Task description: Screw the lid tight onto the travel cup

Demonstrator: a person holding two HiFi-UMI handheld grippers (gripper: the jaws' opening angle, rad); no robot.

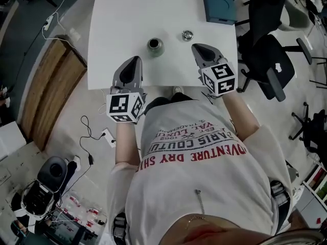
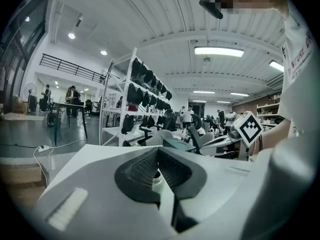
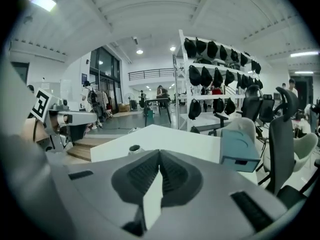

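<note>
On the white table point(image 1: 117, 24) the open metal travel cup point(image 1: 155, 46) stands upright, and its round lid point(image 1: 187, 34) lies apart to the right of it. My left gripper point(image 1: 136, 60) hovers near the table's front edge, just left of and nearer than the cup, jaws shut and empty. My right gripper point(image 1: 196, 47) sits a little nearer than the lid, also shut on nothing. In the right gripper view the cup point(image 3: 134, 148) shows to the left beyond the closed jaws point(image 3: 160, 155). The left gripper view shows closed jaws point(image 2: 158, 151).
A teal box point(image 1: 218, 3) rests at the table's far right corner; it also appears as the teal box point(image 3: 239, 149) in the right gripper view. Black office chairs point(image 1: 268, 65) stand to the right of the table. A wooden platform point(image 1: 48, 86) and cables lie on the floor to the left.
</note>
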